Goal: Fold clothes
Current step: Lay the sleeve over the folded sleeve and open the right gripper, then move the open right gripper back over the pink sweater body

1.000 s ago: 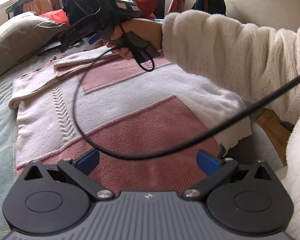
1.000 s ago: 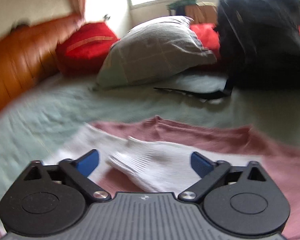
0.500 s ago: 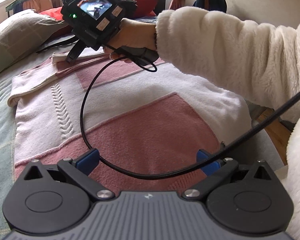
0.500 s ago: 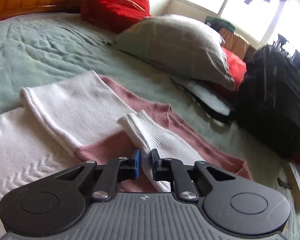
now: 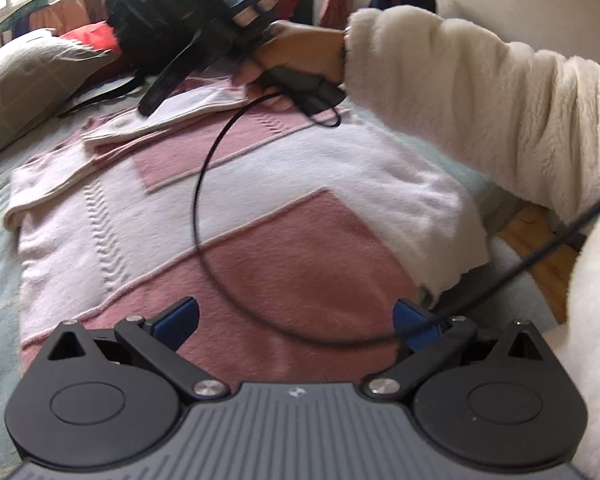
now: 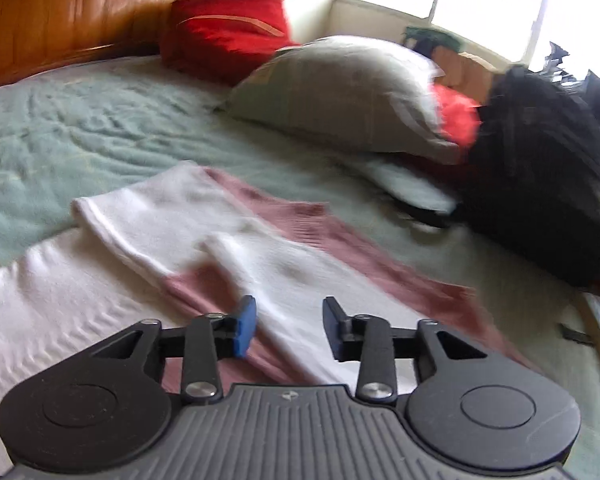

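Right gripper [image 6: 288, 326] sits at the bottom centre of its view, jaws partly apart after just opening, the white ribbed sleeve cuff [image 6: 260, 264] lying loose between them, unpinched. Left gripper [image 5: 296, 320] hangs wide open and empty low in its frame over the pink-and-white knit sweater [image 5: 228, 208], a black cable [image 5: 198, 208] looping across. Beyond lie a green quilted bedspread [image 6: 80, 120], a grey pillow [image 6: 340, 92] and a red cushion [image 6: 224, 28].
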Available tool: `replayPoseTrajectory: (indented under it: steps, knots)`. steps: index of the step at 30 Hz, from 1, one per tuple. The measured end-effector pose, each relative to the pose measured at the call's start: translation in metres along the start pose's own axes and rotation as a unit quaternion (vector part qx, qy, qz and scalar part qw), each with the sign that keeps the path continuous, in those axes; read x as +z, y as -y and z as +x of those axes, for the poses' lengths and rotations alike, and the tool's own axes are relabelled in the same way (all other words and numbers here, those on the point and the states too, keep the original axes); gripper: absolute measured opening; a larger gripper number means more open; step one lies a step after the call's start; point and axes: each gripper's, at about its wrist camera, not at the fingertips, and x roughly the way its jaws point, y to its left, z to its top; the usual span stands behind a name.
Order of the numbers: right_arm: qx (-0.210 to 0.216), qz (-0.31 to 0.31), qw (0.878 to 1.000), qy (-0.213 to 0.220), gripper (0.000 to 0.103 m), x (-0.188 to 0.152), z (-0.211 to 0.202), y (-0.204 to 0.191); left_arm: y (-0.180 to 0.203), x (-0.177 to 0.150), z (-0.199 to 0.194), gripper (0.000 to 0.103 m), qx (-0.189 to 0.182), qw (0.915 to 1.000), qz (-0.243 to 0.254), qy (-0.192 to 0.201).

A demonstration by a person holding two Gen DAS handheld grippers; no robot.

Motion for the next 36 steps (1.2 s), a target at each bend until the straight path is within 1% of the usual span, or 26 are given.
replayPoseTrajectory:
  steps: [2, 4, 6, 7, 8, 9, 12, 14, 16, 19, 20, 21, 24, 27, 30, 31, 34, 36]
  knots:
    - [-0.028, 0.008, 1.0, -0.001, 0.044, -0.012, -0.013, 0.023, 0.004, 0.001, -0.001, 0.102, -0.018, 0.9998, 0.002, 0.001]
    - [-0.051, 0.038, 0.998, -0.011, 0.043, -0.028, -0.024, 0.053, 0.009, 0.002, -0.003, 0.102, -0.033, 0.9995, 0.004, 0.005]
    - [-0.071, 0.076, 0.994, -0.012, 0.038, -0.047, -0.037, 0.081, 0.014, 0.004, -0.003, 0.102, -0.039, 0.9992, 0.006, 0.007]
    - [-0.077, 0.097, 0.992, -0.011, 0.031, -0.057, -0.044, 0.093, 0.015, 0.005, -0.002, 0.102, -0.039, 0.9992, 0.008, 0.006]
    - [-0.079, 0.114, 0.99, -0.012, 0.028, -0.067, -0.048, 0.103, 0.017, 0.006, -0.001, 0.102, -0.039, 0.9992, 0.009, 0.005]
    - [-0.083, 0.127, 0.988, -0.016, 0.027, -0.077, -0.051, 0.11, 0.018, 0.008, 0.0, 0.102, -0.038, 0.9992, 0.01, 0.003]
    - [-0.092, 0.142, 0.984, -0.049, 0.027, -0.11, -0.046, 0.117, 0.018, 0.011, 0.004, 0.102, -0.027, 0.9996, 0.011, -0.004]
    - [-0.088, 0.144, 0.984, -0.053, 0.026, -0.131, -0.041, 0.114, 0.014, 0.012, 0.007, 0.102, -0.023, 0.9997, 0.006, -0.006]
    - [-0.088, 0.151, 0.984, -0.036, 0.026, -0.133, -0.046, 0.115, 0.006, 0.016, 0.009, 0.102, -0.018, 0.9998, -0.005, -0.011]
    - [-0.088, 0.157, 0.984, -0.011, 0.026, -0.124, -0.059, 0.119, -0.012, 0.029, 0.009, 0.102, 0.003, 0.9999, -0.005, -0.009]
    - [-0.093, 0.156, 0.983, 0.001, 0.027, -0.122, -0.062, 0.12, -0.019, 0.035, 0.009, 0.102, 0.012, 0.9999, -0.004, -0.007]
    - [-0.098, 0.155, 0.983, 0.004, 0.027, -0.121, -0.062, 0.122, -0.027, 0.041, 0.009, 0.102, 0.02, 0.9998, -0.003, -0.006]
    - [-0.097, 0.157, 0.982, -0.03, 0.027, -0.132, -0.045, 0.129, -0.053, 0.069, 0.012, 0.102, 0.041, 0.9991, -0.009, 0.004]
    - [-0.093, 0.153, 0.984, -0.016, 0.028, -0.146, -0.042, 0.126, -0.085, 0.109, 0.028, 0.102, 0.041, 0.9984, -0.035, 0.018]
    - [-0.091, 0.162, 0.983, -0.006, 0.029, -0.149, -0.045, 0.127, -0.123, 0.152, 0.064, 0.102, 0.025, 0.997, -0.068, 0.028]
    - [-0.088, 0.165, 0.982, -0.006, 0.03, -0.149, -0.044, 0.128, -0.138, 0.161, 0.079, 0.102, 0.022, 0.9953, -0.09, 0.029]
    - [-0.079, 0.172, 0.982, -0.002, 0.032, -0.15, -0.043, 0.13, -0.182, 0.19, 0.126, 0.102, 0.011, 0.9873, -0.155, 0.03]
    - [-0.073, 0.179, 0.981, 0.003, 0.032, -0.152, -0.045, 0.132, -0.21, 0.188, 0.153, 0.102, -0.001, 0.9742, -0.225, 0.013]
